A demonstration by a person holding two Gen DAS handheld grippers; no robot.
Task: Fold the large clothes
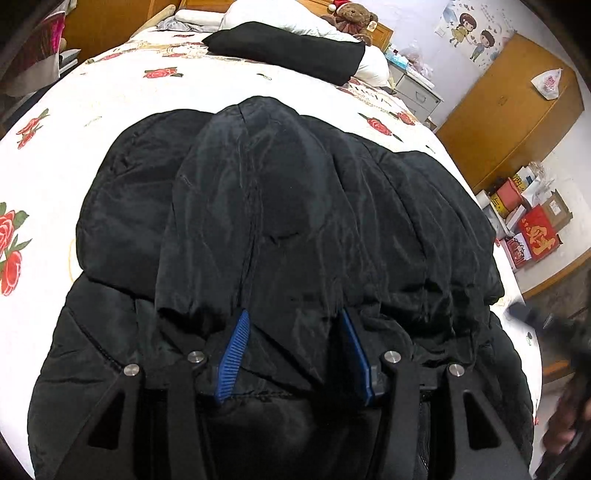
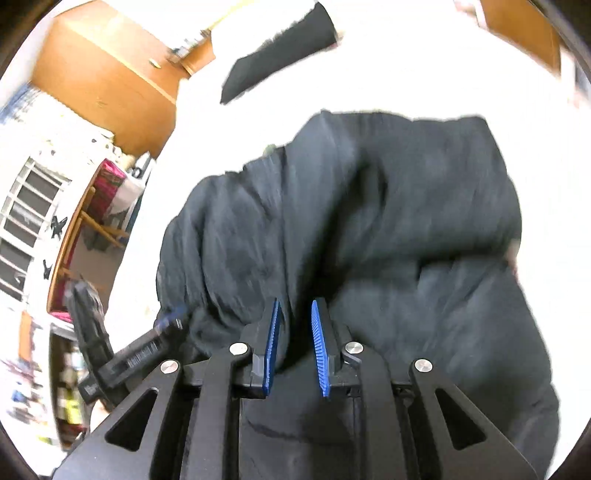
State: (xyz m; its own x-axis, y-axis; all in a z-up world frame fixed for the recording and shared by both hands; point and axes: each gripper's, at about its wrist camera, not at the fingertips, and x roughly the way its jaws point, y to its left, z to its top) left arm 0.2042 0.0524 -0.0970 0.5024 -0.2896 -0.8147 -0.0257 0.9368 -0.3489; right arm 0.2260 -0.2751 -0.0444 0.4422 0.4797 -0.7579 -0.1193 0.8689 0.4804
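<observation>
Your black padded jacket (image 1: pixel 280 229) lies spread across the bed (image 1: pixel 110 107), on a white cover printed with red roses, and it fills most of what both wrist cameras see. The hood (image 1: pixel 258 192) is folded down over the body of the jacket, its seam running away from you along the middle.

Your left gripper (image 1: pixel 293 321) sits low at the near edge of the hood. Its blue-padded jaws stand well apart, and a fold of the hood's fabric lies between them and drapes over the tips — nothing is pinched.

Your right gripper (image 2: pixel 295 310) is over the jacket as well, seen from the other side. That view is smeared with blur, but the jaws show a clear gap with dark cloth behind it; they are apart, not clamped on anything. At the lower left of that view you can see the left gripper's black body, its tips against the jacket's edge.

Further up the bed, well apart from the jacket, a folded black garment (image 1: pixel 291 51) rests against the white pillows (image 1: pixel 273 16), and a teddy bear (image 1: pixel 352 16) sits behind them by the wooden headboard.
</observation>
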